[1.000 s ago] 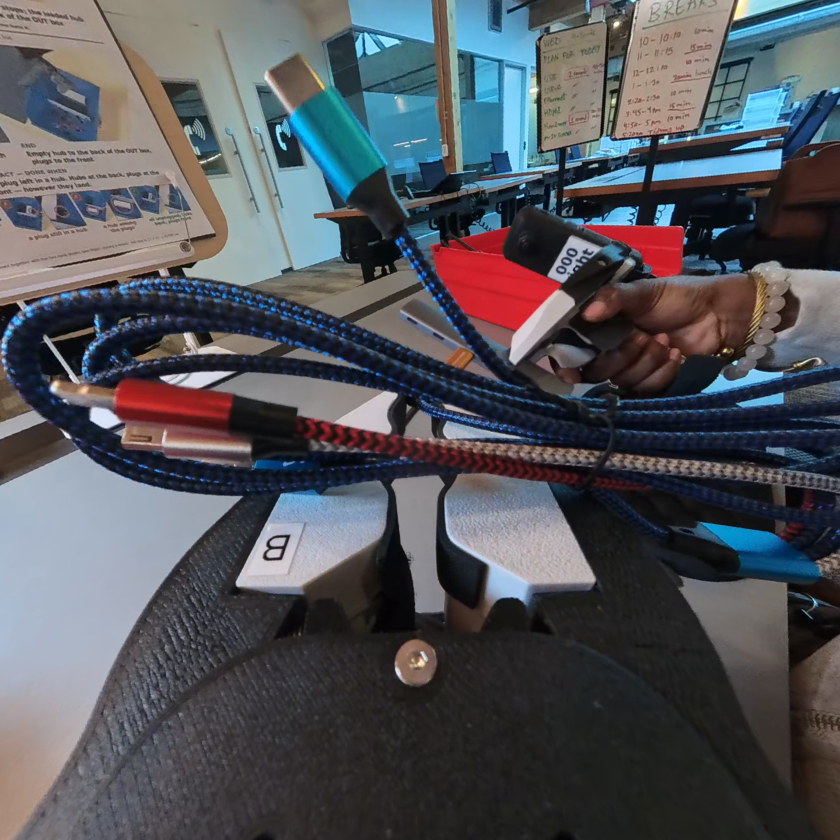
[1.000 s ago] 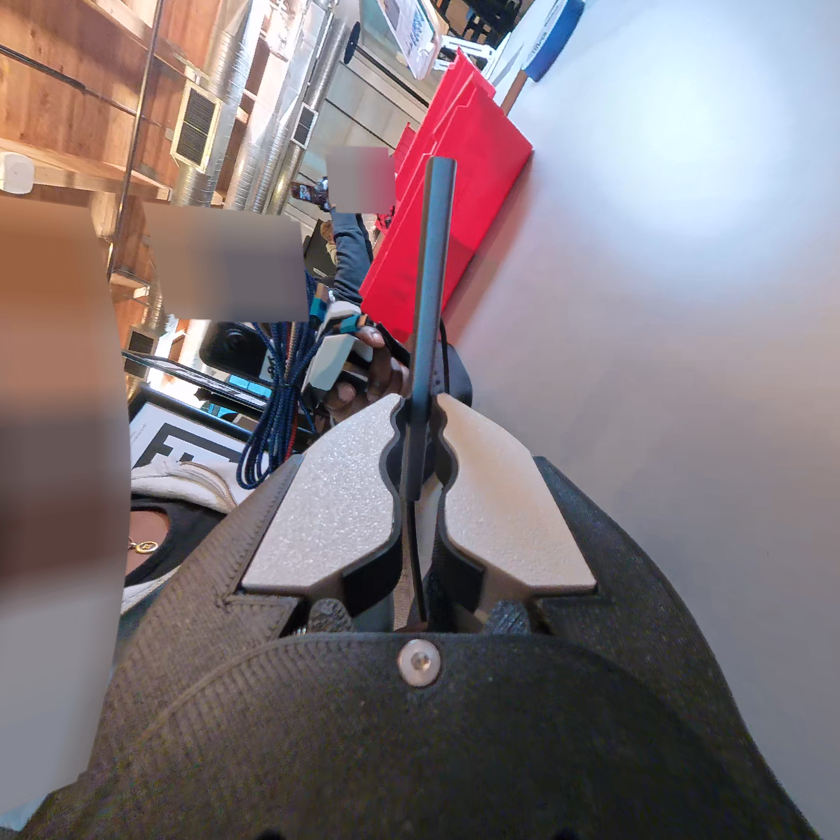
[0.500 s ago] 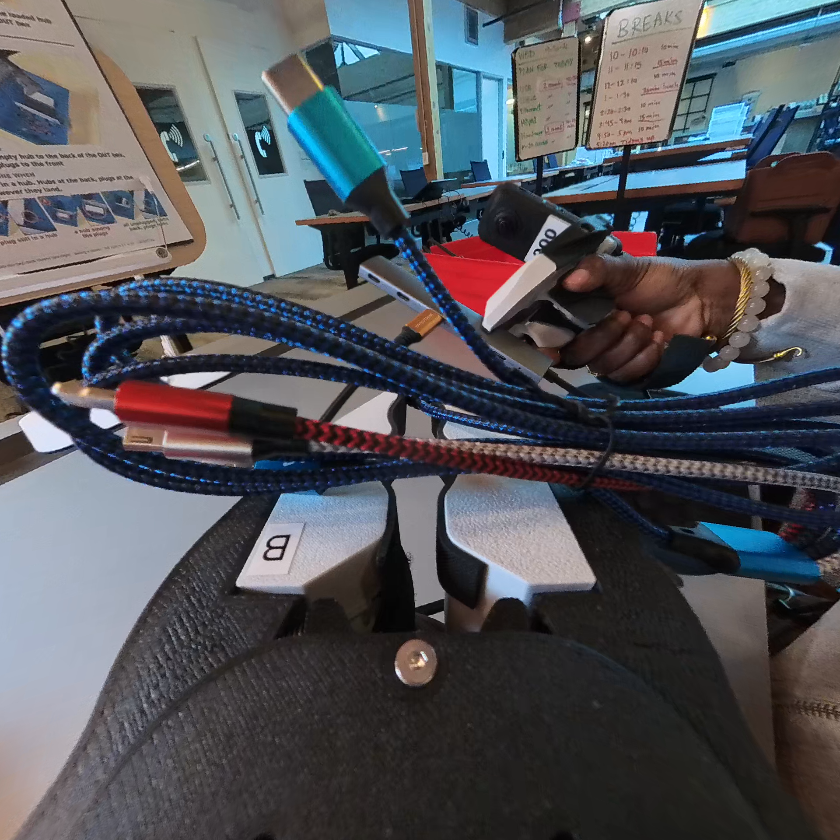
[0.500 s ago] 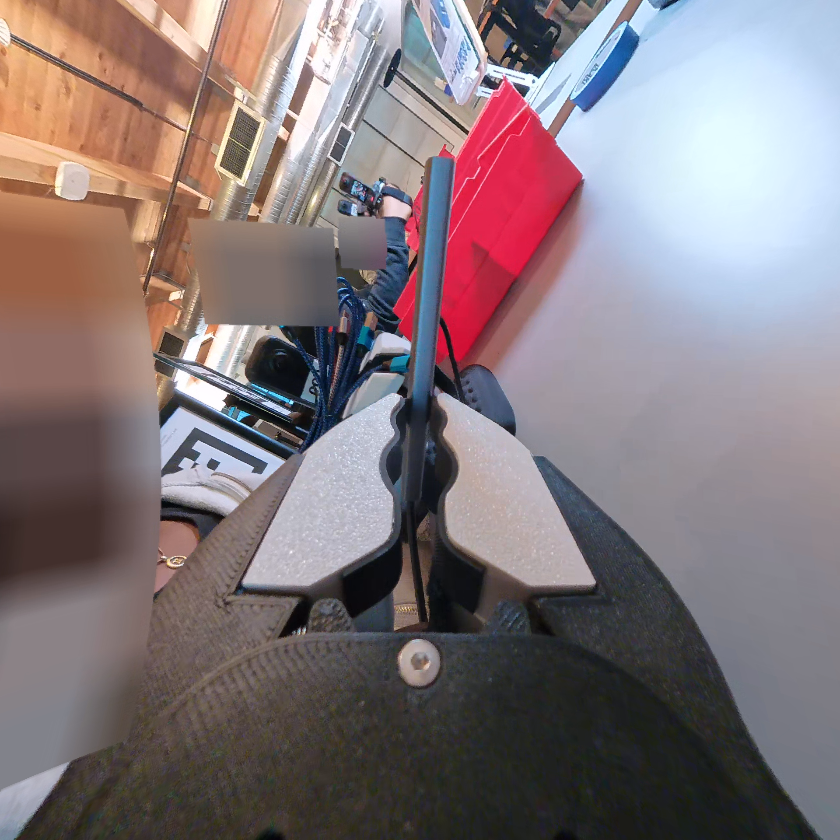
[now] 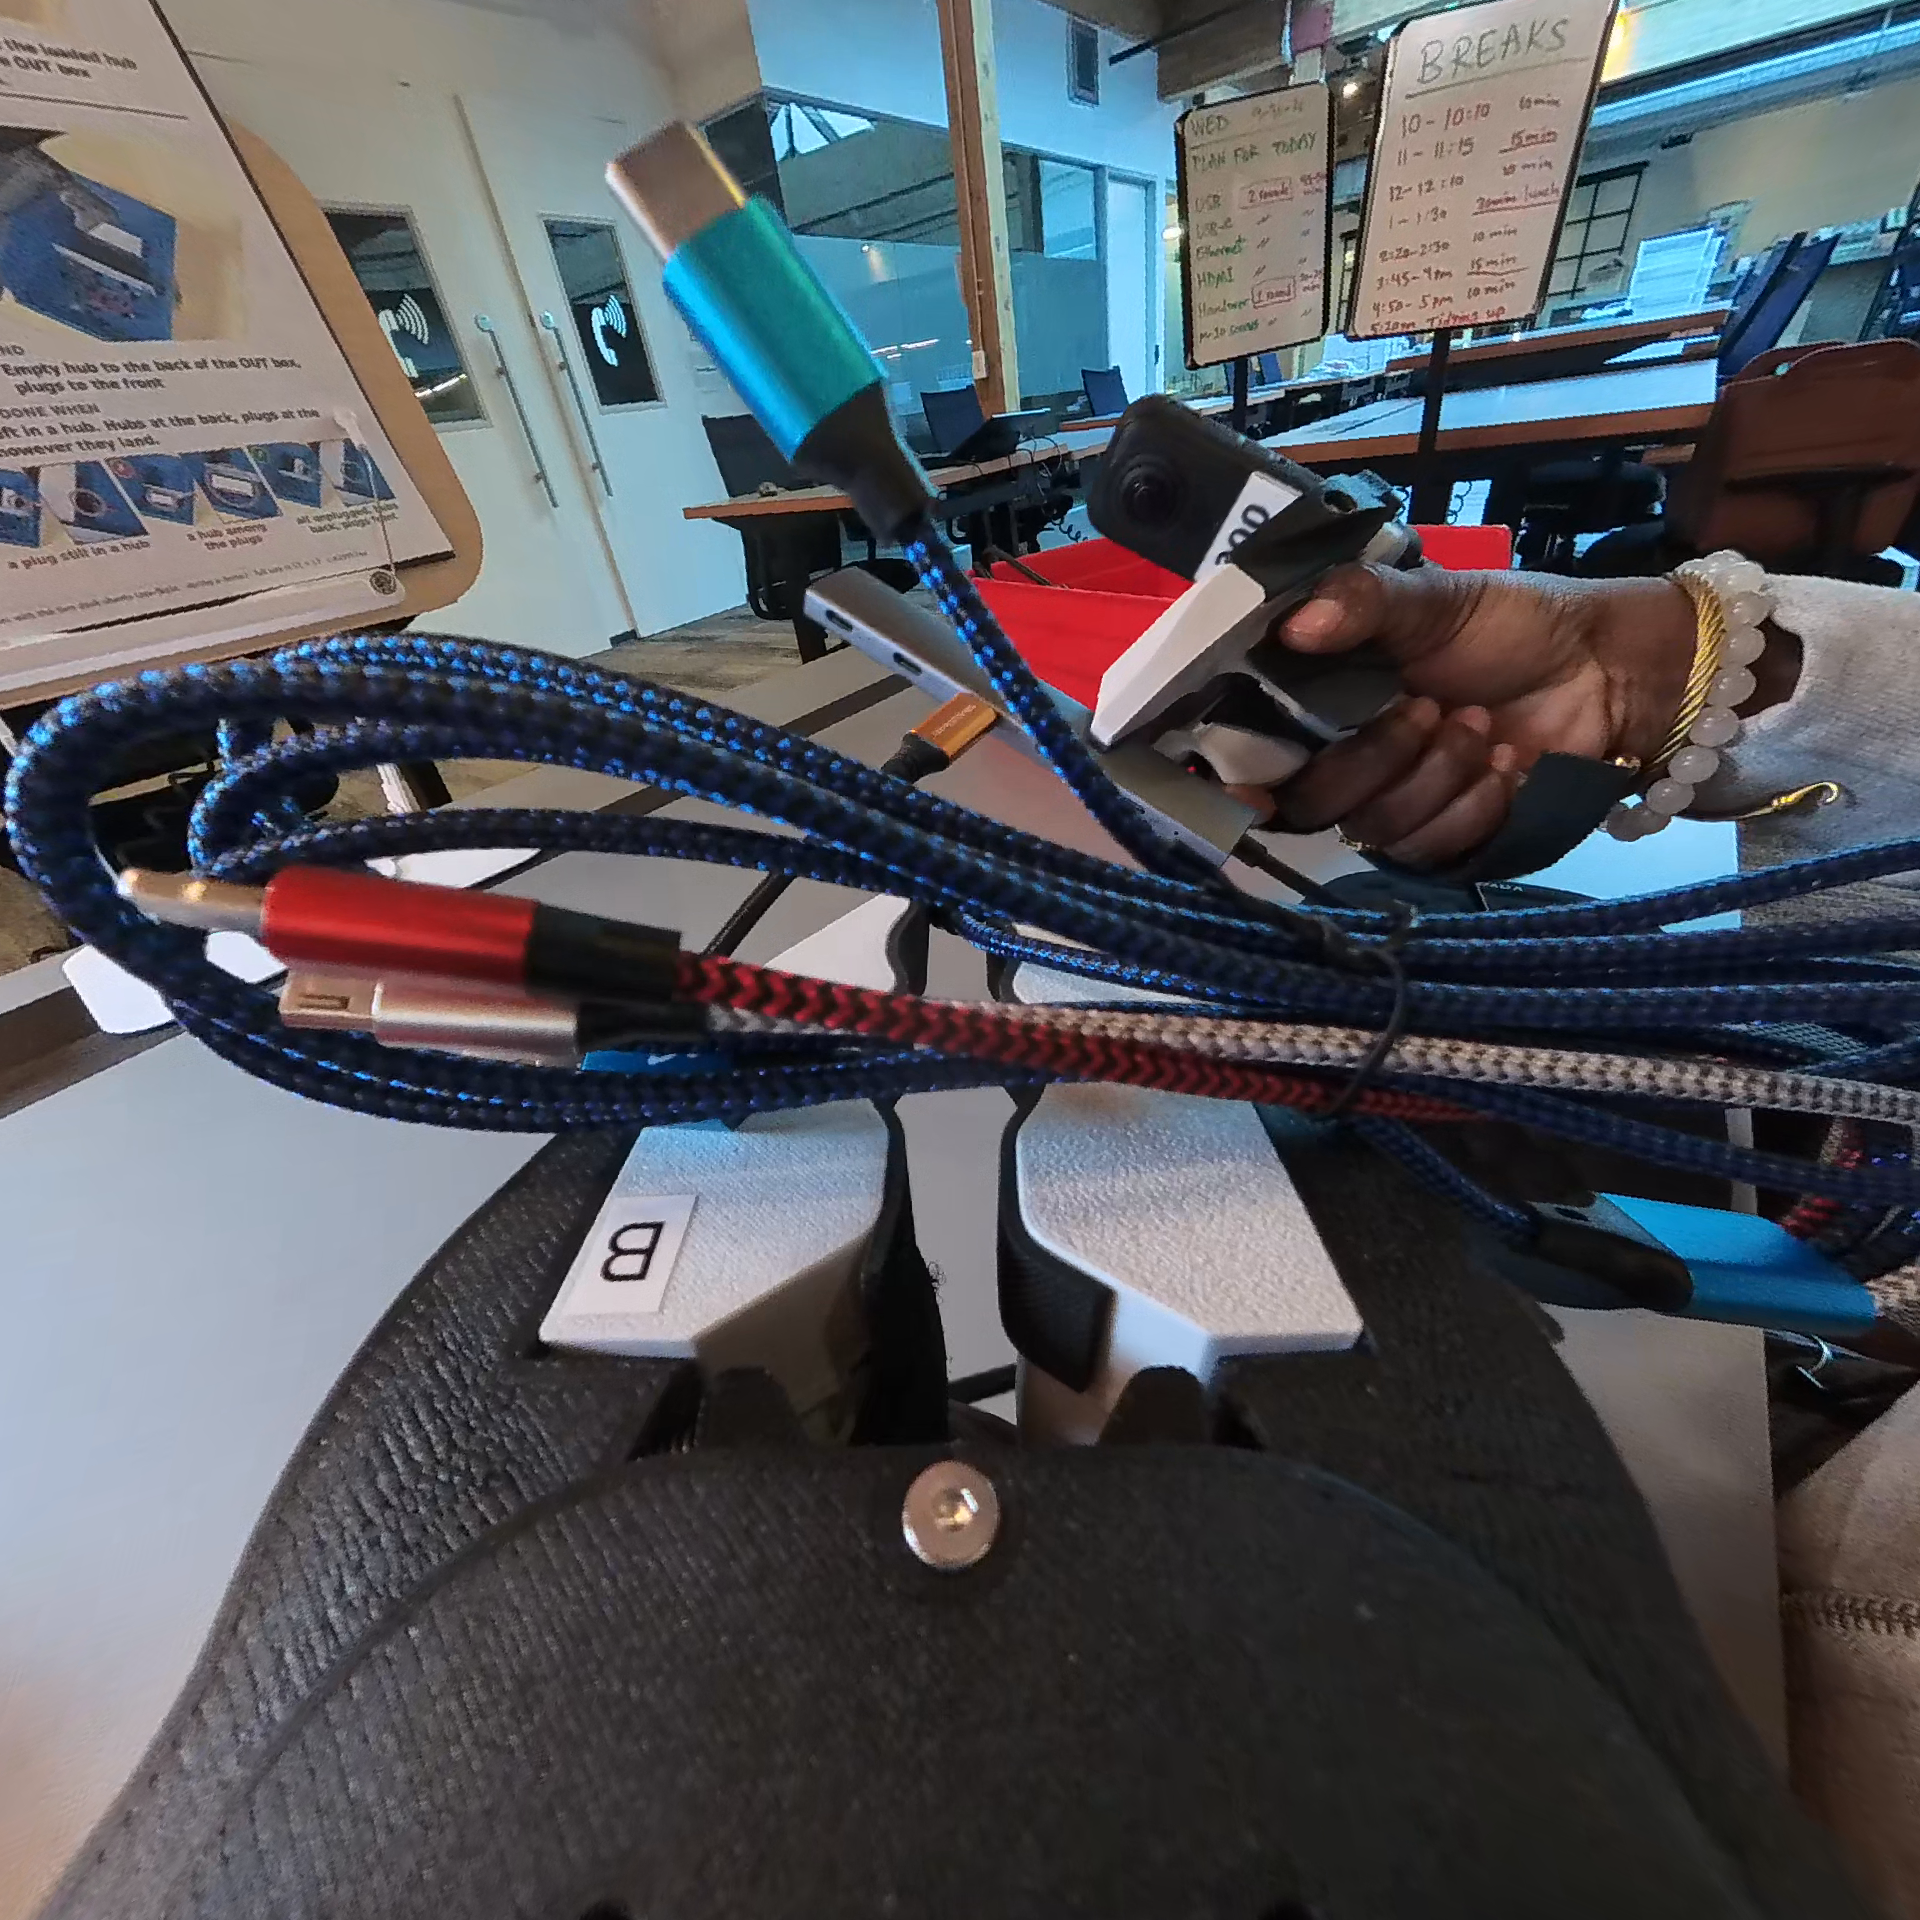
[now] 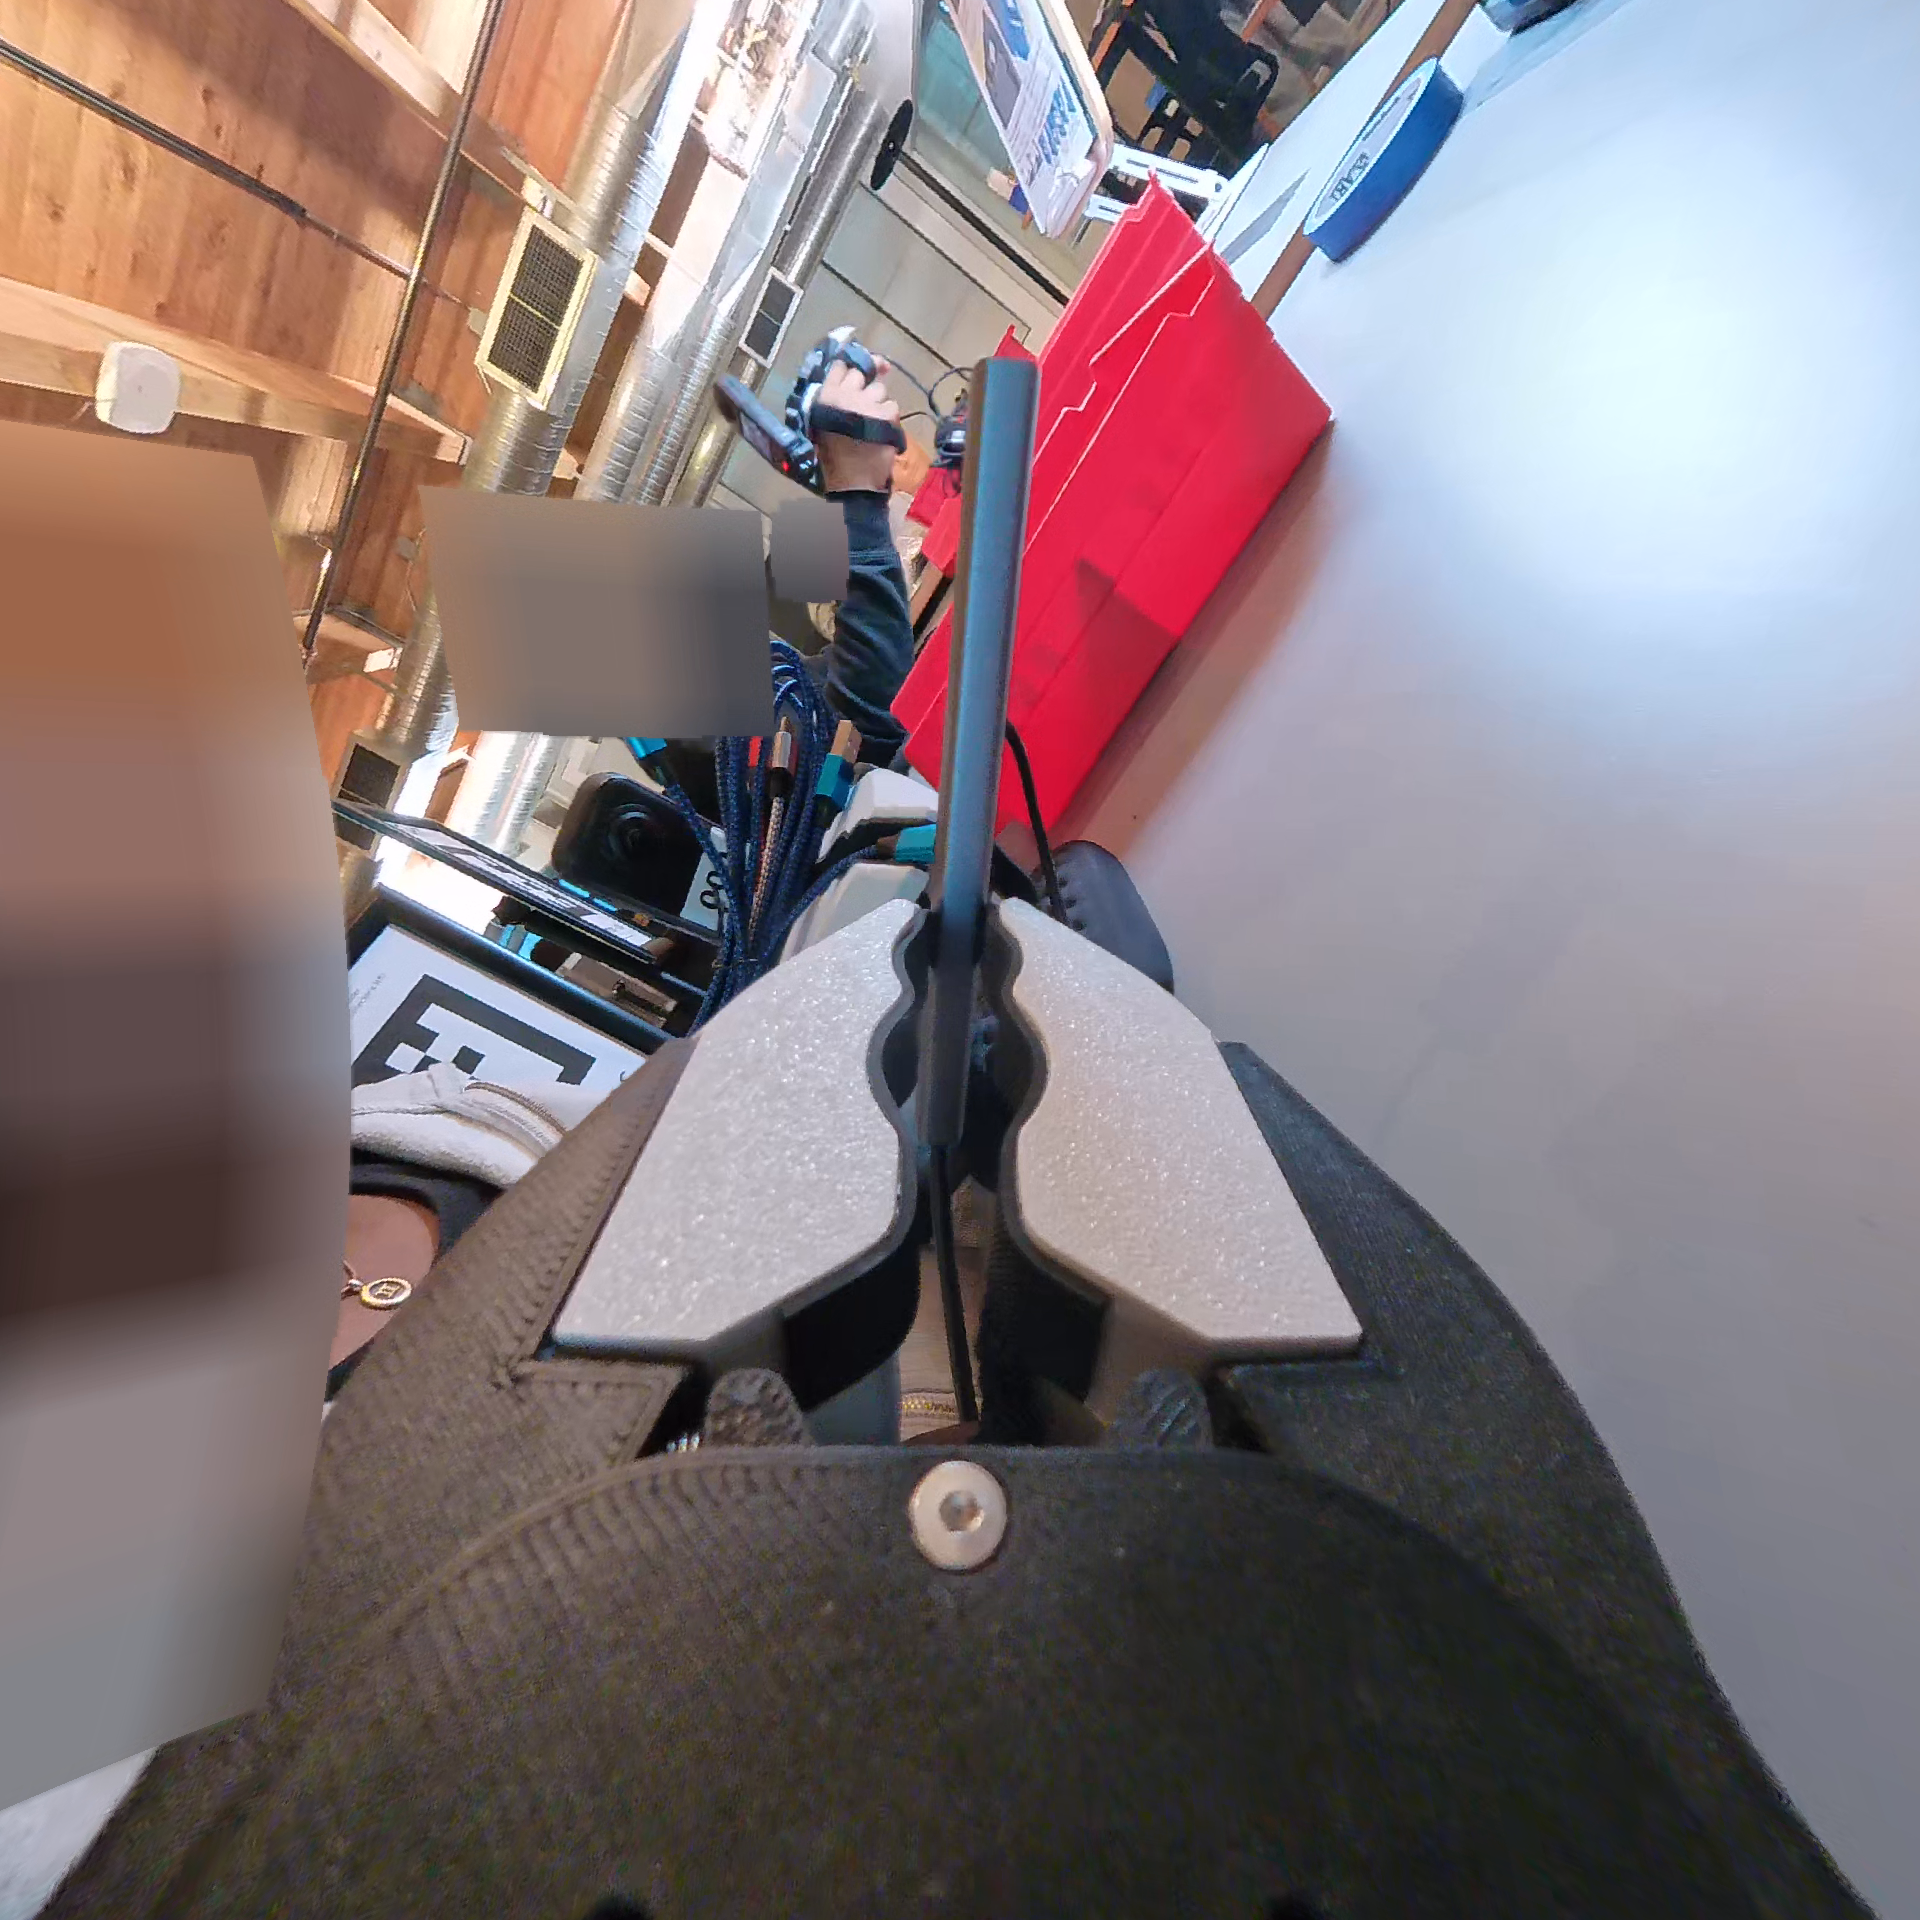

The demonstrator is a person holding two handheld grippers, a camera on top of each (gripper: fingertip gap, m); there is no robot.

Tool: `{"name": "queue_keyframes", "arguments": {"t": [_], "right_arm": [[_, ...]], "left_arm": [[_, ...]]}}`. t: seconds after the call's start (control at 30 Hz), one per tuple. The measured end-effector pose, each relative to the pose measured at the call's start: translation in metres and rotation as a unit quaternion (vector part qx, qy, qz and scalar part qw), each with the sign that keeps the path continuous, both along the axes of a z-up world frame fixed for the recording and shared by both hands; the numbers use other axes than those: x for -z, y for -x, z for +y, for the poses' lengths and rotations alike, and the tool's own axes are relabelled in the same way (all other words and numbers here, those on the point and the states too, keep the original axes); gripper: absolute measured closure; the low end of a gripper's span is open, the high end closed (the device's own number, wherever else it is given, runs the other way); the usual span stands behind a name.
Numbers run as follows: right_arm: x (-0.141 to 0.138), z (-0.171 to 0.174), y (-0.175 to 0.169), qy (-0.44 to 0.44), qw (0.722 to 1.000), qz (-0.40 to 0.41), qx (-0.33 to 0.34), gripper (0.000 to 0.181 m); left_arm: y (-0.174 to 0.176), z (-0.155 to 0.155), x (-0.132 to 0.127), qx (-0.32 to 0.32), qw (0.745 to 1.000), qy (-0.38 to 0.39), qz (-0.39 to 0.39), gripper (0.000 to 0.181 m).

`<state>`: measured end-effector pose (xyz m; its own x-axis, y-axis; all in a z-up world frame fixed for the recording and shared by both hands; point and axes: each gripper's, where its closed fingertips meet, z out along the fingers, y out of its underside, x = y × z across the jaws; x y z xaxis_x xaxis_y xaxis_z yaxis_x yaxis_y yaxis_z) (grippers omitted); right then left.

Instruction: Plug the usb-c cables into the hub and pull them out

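Observation:
My left gripper (image 5: 951,940) is shut on a tied bundle of blue braided cables (image 5: 623,748) lying across its fingers. A teal usb-c plug (image 5: 769,312) sticks up from it; a red plug (image 5: 395,925) and a silver plug (image 5: 468,1023) point left. My right gripper (image 6: 961,925) is shut on a slim grey hub (image 6: 987,644), seen edge-on and held off the table. In the left wrist view the right gripper (image 5: 1164,758) holds the hub (image 5: 883,634) just behind the teal plug's cable. An orange plug (image 5: 951,727) sits in the hub's side. The left gripper (image 6: 873,831) also shows in the right wrist view.
A red bin (image 6: 1122,520) stands on the grey table (image 6: 1558,831), with a blue tape roll (image 6: 1382,177) farther off. An instruction board (image 5: 156,312) stands at the left. Another person's hand with a gripper (image 6: 842,416) is in the background. The tips of one gripper are about 7 centimeters away from the tips of the other.
The right gripper has raised the hub and brought it closer to the teal plug's cable. The left gripper and its bundle have stayed almost still.

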<state>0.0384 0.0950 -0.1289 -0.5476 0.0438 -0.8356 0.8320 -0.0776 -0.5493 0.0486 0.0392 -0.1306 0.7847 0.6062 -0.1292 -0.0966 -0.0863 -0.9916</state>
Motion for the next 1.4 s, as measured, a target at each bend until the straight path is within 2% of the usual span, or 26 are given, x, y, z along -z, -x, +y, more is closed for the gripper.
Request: {"name": "queue_keyframes", "arguments": {"t": [0.1, 0.2, 0.3, 0.37, 0.47, 0.53, 0.57, 0.6, 0.67, 0.7, 0.77, 0.87, 0.93, 1.0, 1.1, 1.17, 1.23, 1.33, 1.4], "right_arm": [[0.01, 0.005, 0.003, -0.039, 0.999, 0.016, 0.015, 0.172], [0.041, 0.015, 0.009, -0.14, 0.989, 0.035, 0.036, 0.172], [0.076, 0.031, 0.013, -0.248, 0.966, 0.052, 0.05, 0.17], [0.09, 0.043, 0.018, -0.312, 0.945, 0.07, 0.063, 0.162], [0.086, 0.061, 0.033, -0.415, 0.891, 0.149, 0.106, 0.127], [0.059, 0.061, 0.042, -0.445, 0.856, 0.221, 0.144, 0.114], [0.036, 0.05, 0.04, -0.43, 0.85, 0.262, 0.155, 0.113], [0.011, 0.03, 0.032, -0.391, 0.856, 0.3, 0.154, 0.115], [-0.035, -0.021, -0.002, -0.289, 0.882, 0.359, 0.104, 0.126], [-0.047, -0.045, -0.021, -0.257, 0.889, 0.374, 0.064, 0.126], [-0.046, -0.082, -0.046, -0.249, 0.888, 0.386, -0.013, 0.124], [-0.025, -0.115, -0.05, -0.278, 0.879, 0.383, -0.064, 0.126], [-0.014, -0.124, -0.048, -0.292, 0.87, 0.389, -0.082, 0.159], [-0.022, -0.125, -0.049, -0.255, 0.87, 0.416, -0.075, 0.165], [-0.043, -0.116, -0.068, -0.148, 0.868, 0.466, -0.092, 0.173], [-0.042, -0.107, -0.088, -0.111, 0.836, 0.523, -0.127, 0.172], [-0.029, -0.102, -0.102, -0.129, 0.773, 0.603, -0.15, 0.171], [0.003, -0.099, -0.109, -0.211, 0.644, 0.712, -0.181, 0.169], [0.023, -0.096, -0.102, -0.276, 0.547, 0.768, -0.189, 0.168]], "left_arm": [[0.0, -0.001, -0.001, -0.002, 1.0, -0.003, 0.001, 0.171], [-0.001, -0.004, -0.006, 0.007, 1.0, -0.03, -0.002, 0.171], [0.002, -0.009, -0.006, 0.004, 0.999, -0.043, -0.009, 0.171], [0.003, -0.01, -0.005, 0.0, 0.999, -0.04, -0.009, 0.171], [0.004, -0.009, -0.002, -0.006, 1.0, -0.029, -0.009, 0.171], [0.004, -0.008, 0.0, -0.006, 1.0, -0.021, -0.009, 0.171], [0.005, -0.007, 0.001, -0.008, 1.0, -0.017, -0.009, 0.171], [0.005, -0.007, 0.001, -0.009, 1.0, -0.014, -0.01, 0.171], [0.005, -0.006, 0.003, -0.009, 1.0, -0.008, -0.009, 0.171], [0.004, -0.005, 0.004, -0.009, 1.0, -0.002, -0.007, 0.171], [0.003, -0.003, 0.007, -0.012, 1.0, 0.021, 0.003, 0.171], [0.001, 0.002, 0.013, -0.014, 0.998, 0.056, 0.018, 0.171], [0.001, 0.002, 0.015, -0.012, 0.998, 0.06, 0.017, 0.17], [0.002, -0.002, 0.012, -0.008, 0.999, 0.035, 0.001, 0.17], [0.005, -0.013, 0.001, 0.008, 0.998, -0.041, -0.036, 0.171], [0.006, -0.018, -0.003, 0.021, 0.995, -0.076, -0.056, 0.171], [0.004, -0.018, -0.005, 0.032, 0.993, -0.09, -0.064, 0.171], [0.0, -0.011, -0.004, 0.049, 0.991, -0.1, -0.077, 0.171], [-0.001, -0.01, -0.004, 0.051, 0.991, -0.099, -0.075, 0.171]]}}
